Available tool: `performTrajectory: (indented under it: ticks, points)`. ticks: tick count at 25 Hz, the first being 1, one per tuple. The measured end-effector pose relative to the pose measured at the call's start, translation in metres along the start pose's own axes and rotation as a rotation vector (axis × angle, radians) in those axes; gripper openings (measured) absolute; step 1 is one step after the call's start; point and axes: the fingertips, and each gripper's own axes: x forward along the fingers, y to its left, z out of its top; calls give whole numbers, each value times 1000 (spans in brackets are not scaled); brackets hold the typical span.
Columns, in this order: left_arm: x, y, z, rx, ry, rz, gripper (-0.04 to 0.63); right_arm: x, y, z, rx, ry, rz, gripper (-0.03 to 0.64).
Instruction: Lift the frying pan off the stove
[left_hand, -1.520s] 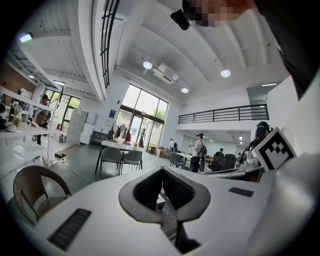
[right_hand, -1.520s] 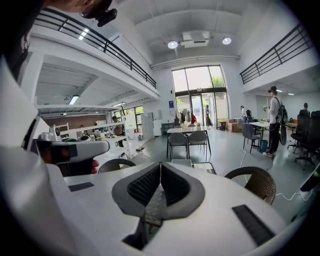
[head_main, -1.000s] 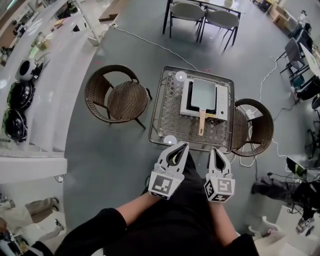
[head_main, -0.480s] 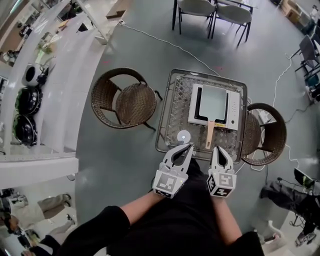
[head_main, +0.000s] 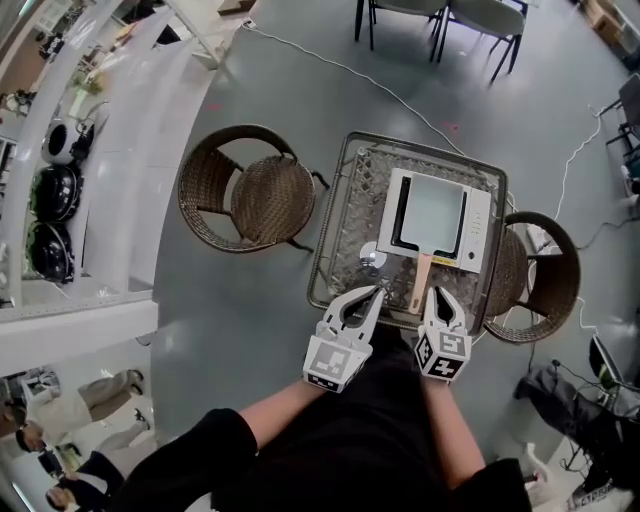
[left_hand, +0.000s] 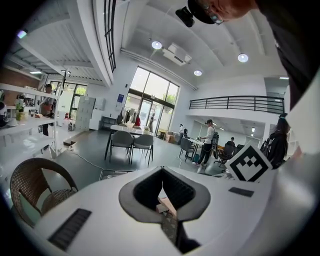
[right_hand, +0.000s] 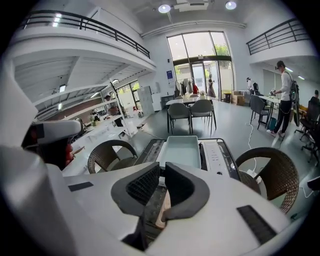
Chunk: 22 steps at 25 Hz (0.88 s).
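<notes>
A rectangular grey frying pan (head_main: 432, 215) rests on a white stove (head_main: 480, 225) on a wire-mesh table (head_main: 345, 235). Its wooden handle (head_main: 420, 280) points toward me. Both grippers hover side by side at the table's near edge. The left gripper (head_main: 377, 290) is shut and empty, just left of the handle's end. The right gripper (head_main: 437, 292) is shut and empty, just right of it. In the right gripper view the pan (right_hand: 180, 149) and stove panel (right_hand: 214, 155) lie straight ahead beyond the closed jaws (right_hand: 162, 165). The left gripper view shows a bit of the handle (left_hand: 167, 204) beneath its closed jaws (left_hand: 163, 169).
Wicker chairs stand to the left (head_main: 245, 195) and right (head_main: 540, 275) of the table. A white disc (head_main: 370, 258) lies on the mesh near the left gripper. A cable (head_main: 330, 65) runs across the floor. A counter with black pots (head_main: 50, 190) is at far left. People stand in the background.
The table and pan have come closer to me. Both grippers, before short of the table, now reach its near edge on either side of the handle. Both stay shut.
</notes>
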Motion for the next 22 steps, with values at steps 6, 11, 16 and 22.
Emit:
performTrajectory:
  ticks: [6,11,16,22]
  points:
    - [18,5,-2,-13,14,16,15,39,-12,-28,14,113,24,145]
    - [30,6,-5,-1,39,27,15,69,-17,-51,21,200,53,195]
    - [47,9,-5,12,53,42,15,101,-29,-77,88,284,67,221]
    - [63,25,-1,3,60,89,15,126,-41,-86,168,333,66,229]
